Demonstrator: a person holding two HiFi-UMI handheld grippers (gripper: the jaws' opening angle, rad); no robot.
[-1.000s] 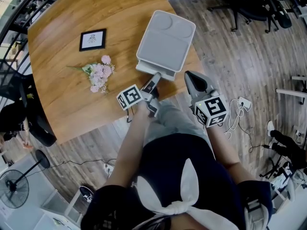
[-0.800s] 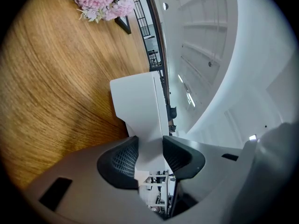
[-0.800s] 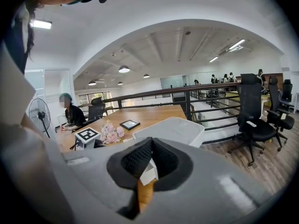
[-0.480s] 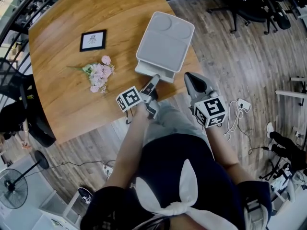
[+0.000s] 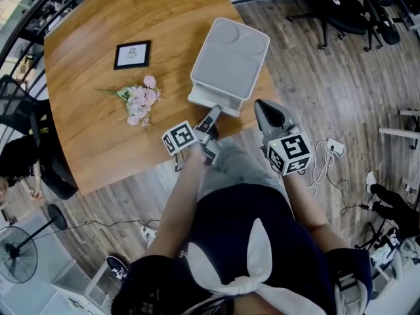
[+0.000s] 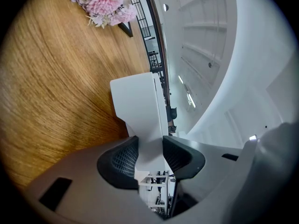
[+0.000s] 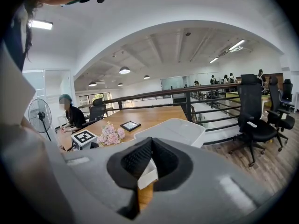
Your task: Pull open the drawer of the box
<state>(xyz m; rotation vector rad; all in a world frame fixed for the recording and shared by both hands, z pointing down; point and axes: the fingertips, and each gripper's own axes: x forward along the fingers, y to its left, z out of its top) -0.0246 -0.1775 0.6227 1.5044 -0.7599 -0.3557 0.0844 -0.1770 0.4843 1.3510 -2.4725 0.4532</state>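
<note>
Box (image 5: pixel 230 58) sits at the near right edge of the table (image 5: pixel 98 143), its drawer (image 5: pixel 214 101) end towards the person.

Table: big round-cornered wood top, visible grain, over grey plank floor (image 5: pixel 328 77).

Box: light grey plastic, rectangular, rounded corners, smooth matte lid with a shallow recessed arc at the far end. The drawer front shows as a pale lip sticking out slightly at the near end.

Left hand-held gripper (image 5: pixel 213 115): jaws part-way apart and clamped on that drawer lip. In the left gripper view both ribbed black pads (image 6: pixel 124 160) press flat on the white slab (image 6: pixel 140 120) between them.

Right hand-held gripper (image 5: pixel 264 105): off the table edge just right of the box, not touching it. Its own view shows the jaws closed together with nothing in them (image 7: pixel 150 160); box corner behind.

Nothing blocks the pull path. Pink flowers (image 5: pixel 139 100) and a small black picture frame (image 5: pixel 132 54) lie well left of the box. Office chairs (image 5: pixel 341 5) stand on the floor beyond.
</note>
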